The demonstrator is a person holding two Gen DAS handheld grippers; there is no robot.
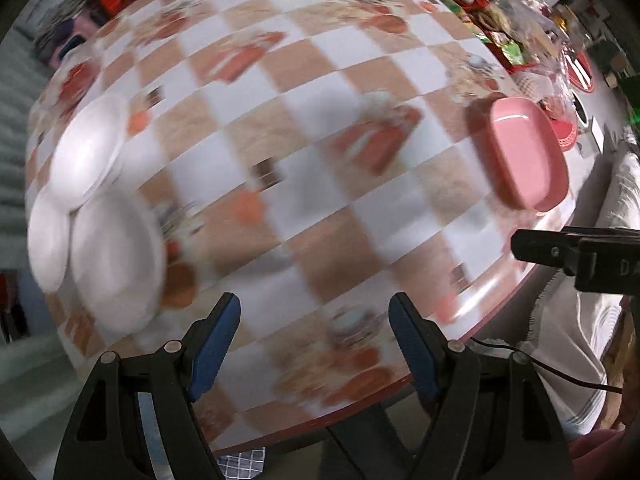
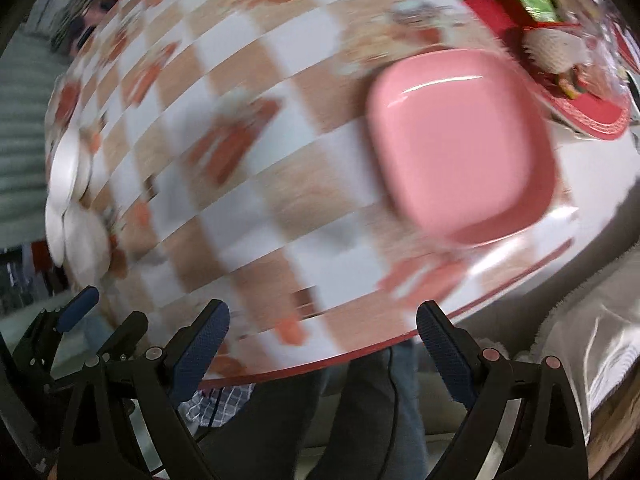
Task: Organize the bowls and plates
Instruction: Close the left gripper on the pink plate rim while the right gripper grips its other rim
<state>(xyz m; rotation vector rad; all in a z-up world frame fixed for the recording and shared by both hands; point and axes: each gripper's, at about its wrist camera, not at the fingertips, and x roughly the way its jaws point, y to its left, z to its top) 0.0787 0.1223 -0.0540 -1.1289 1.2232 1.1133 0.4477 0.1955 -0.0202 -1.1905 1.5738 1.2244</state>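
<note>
Both grippers hang over the checkered table [image 1: 304, 128] w/ fingers spread wide & nothing between them: left gripper [image 1: 314, 346], right gripper [image 2: 322, 346]. Pink square plate [image 2: 460, 140] sits alone near the table edge, well apart from the white plates [image 1: 96, 200], which overlap loosely at the far side. Looks barely started imo; pink one not yet gathered w/ the rest.

Checked tablecloth [image 1: 304, 128], cluttered red tray [image 1: 500, 32]
</note>
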